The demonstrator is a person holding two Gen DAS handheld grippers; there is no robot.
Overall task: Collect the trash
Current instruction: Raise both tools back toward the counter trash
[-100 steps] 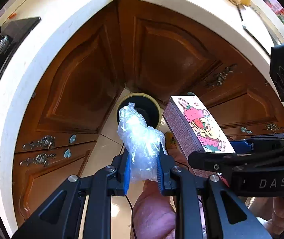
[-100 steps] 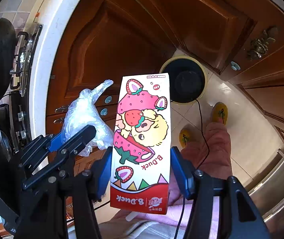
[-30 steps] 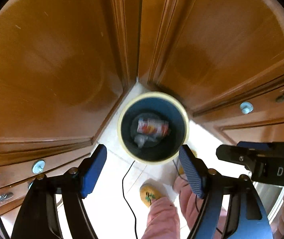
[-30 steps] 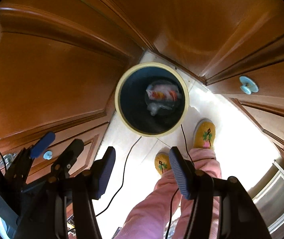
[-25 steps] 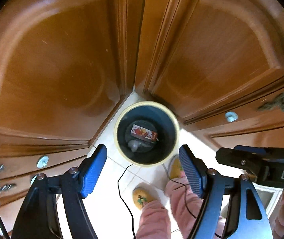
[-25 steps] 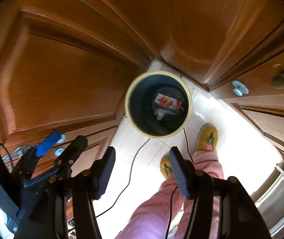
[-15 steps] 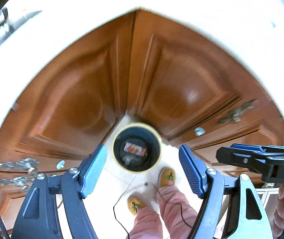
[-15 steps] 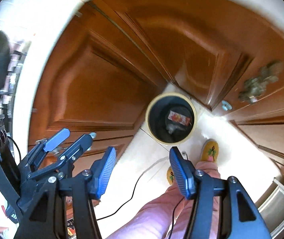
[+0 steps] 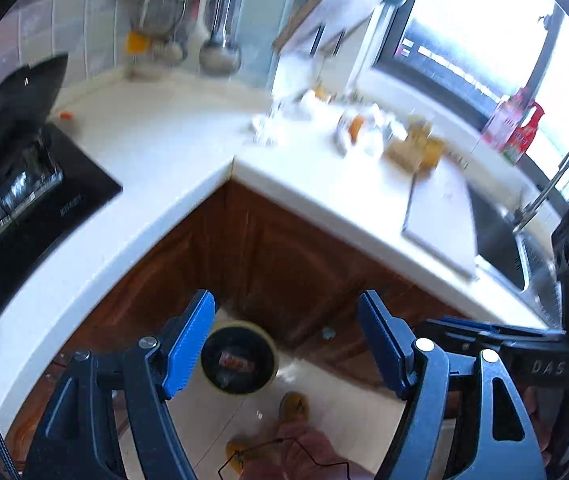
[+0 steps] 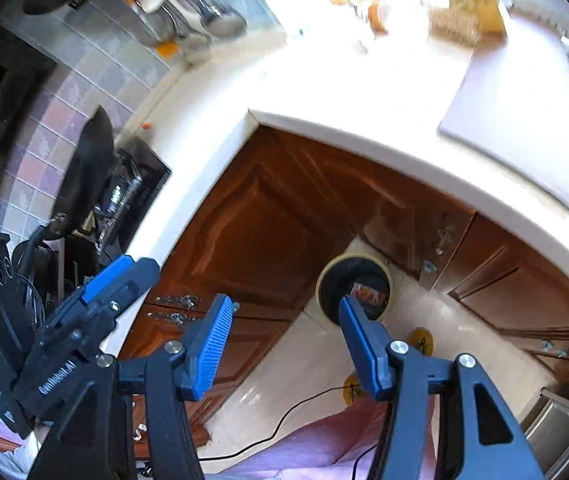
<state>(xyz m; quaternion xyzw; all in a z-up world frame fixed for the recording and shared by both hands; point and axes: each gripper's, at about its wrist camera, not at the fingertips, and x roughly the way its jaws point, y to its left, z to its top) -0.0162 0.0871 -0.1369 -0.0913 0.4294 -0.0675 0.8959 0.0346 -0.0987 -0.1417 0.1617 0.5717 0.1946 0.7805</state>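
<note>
Blue-padded left gripper (image 9: 286,344) and right gripper (image 10: 284,336) have risen, jaws empty, above bin (image 9: 238,357)

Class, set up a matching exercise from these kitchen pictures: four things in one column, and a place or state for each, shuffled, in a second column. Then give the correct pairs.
Things:
1. trash bin
2. carton
3. left tongs
4. cutting board

Places or states:
A. lying on the white countertop beside the sink
B. open, holding nothing
C. standing on the floor in the corner where the wooden cabinets meet
D. lying inside the bin

Pairs: 1-C, 2-D, 3-B, 4-A
</note>
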